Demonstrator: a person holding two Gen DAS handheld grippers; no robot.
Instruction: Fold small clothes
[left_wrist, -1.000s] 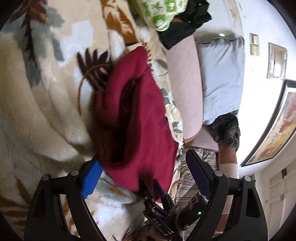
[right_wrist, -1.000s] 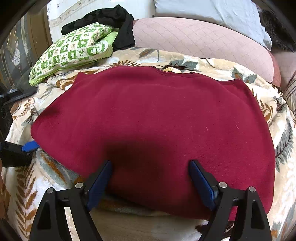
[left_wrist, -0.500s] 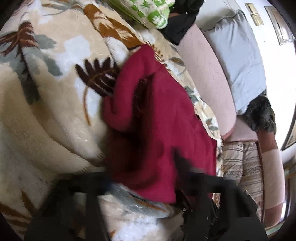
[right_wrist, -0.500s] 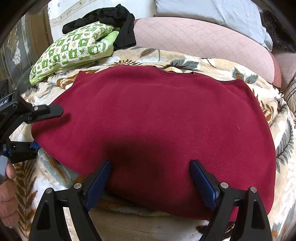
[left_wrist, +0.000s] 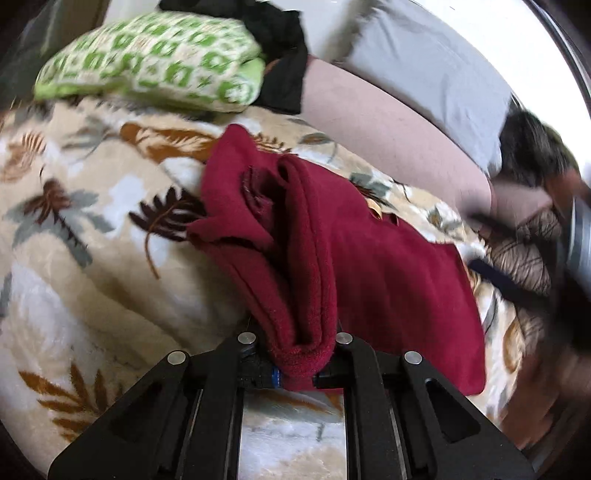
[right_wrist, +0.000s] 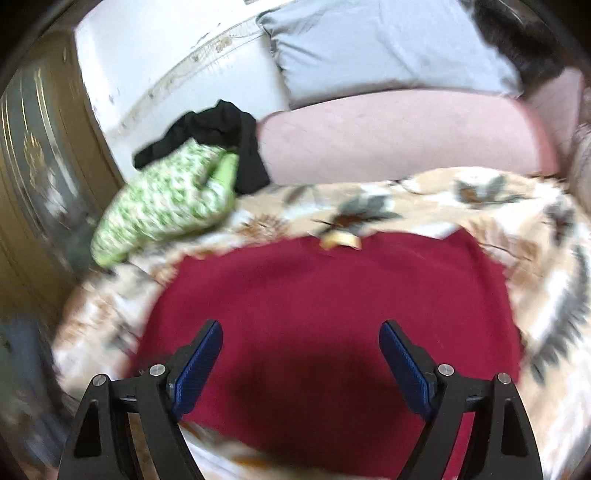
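A dark red fleece garment (left_wrist: 369, 258) lies on the leaf-patterned blanket (left_wrist: 74, 221). My left gripper (left_wrist: 295, 376) is shut on a bunched fold of its near edge, and the cloth rises in thick folds from the jaws. In the right wrist view the same red garment (right_wrist: 332, 302) lies flat. My right gripper (right_wrist: 301, 365) is open above its near part, blue pads wide apart, holding nothing.
A green checked pillow (right_wrist: 166, 203) and a black garment (right_wrist: 218, 136) lie at the far left of the bed. A pink bolster (right_wrist: 406, 136) and a grey pillow (right_wrist: 369, 48) line the headboard. A wooden cabinet (right_wrist: 33, 166) stands at the left.
My left gripper has closed on the red garment's edge and turned. My right gripper has lifted and pulled back, still open; the garment looks smaller below it.
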